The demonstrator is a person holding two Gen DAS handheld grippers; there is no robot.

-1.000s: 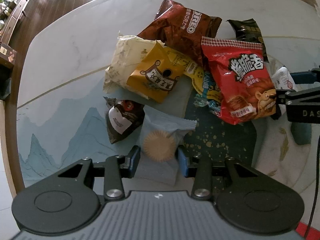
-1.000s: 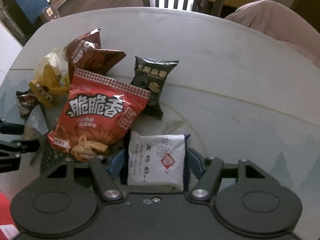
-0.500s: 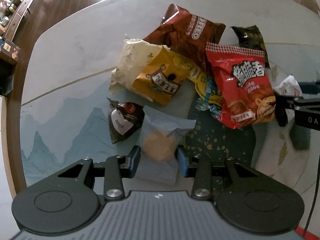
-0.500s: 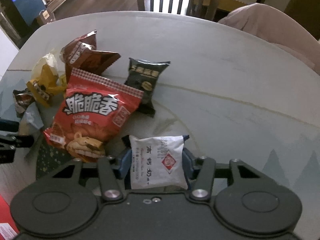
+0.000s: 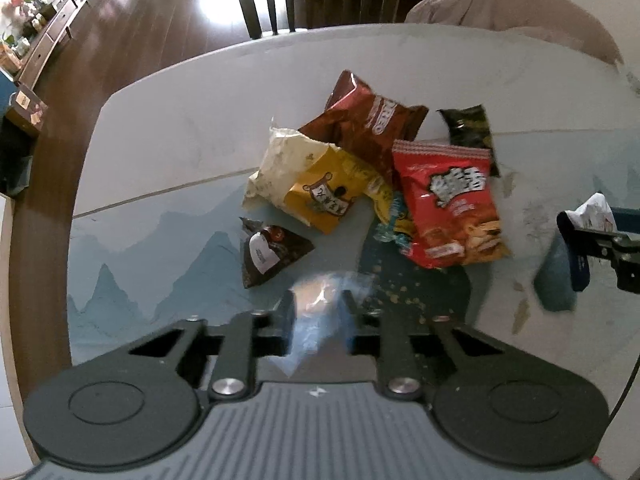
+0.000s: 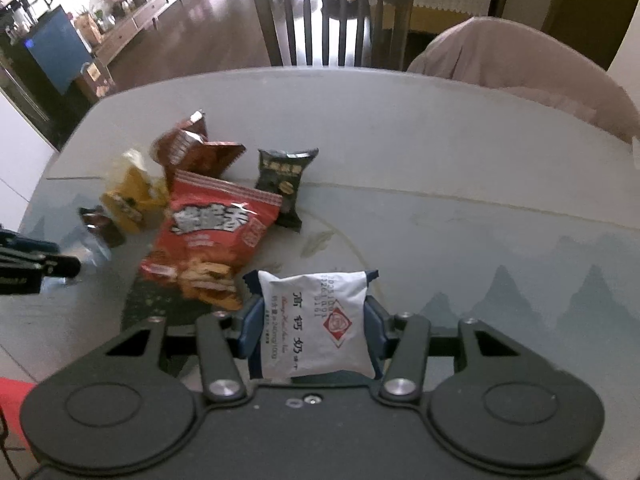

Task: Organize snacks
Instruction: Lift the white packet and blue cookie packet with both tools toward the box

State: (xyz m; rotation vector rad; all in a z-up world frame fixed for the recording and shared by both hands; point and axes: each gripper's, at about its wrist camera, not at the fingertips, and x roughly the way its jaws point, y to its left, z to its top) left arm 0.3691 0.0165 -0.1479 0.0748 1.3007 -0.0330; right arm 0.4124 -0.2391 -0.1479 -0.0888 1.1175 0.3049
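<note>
Snacks sit heaped mid-frame on the glossy printed worktop (image 5: 168,152): red chip bag (image 5: 450,204), brown Oreo pack (image 5: 368,124), yellow pouch (image 5: 328,196), black packet (image 5: 468,130). All crinkly film, light, slippery, crushable; pinch them at flat sealed edges. Left claw (image 5: 318,322) has just been closing and grips a blurred pale-blue cake wrapper (image 5: 320,308), lower centre. Right claw (image 6: 312,332) clamps a soft white milk-snack pouch (image 6: 316,320) by its sides.
</note>
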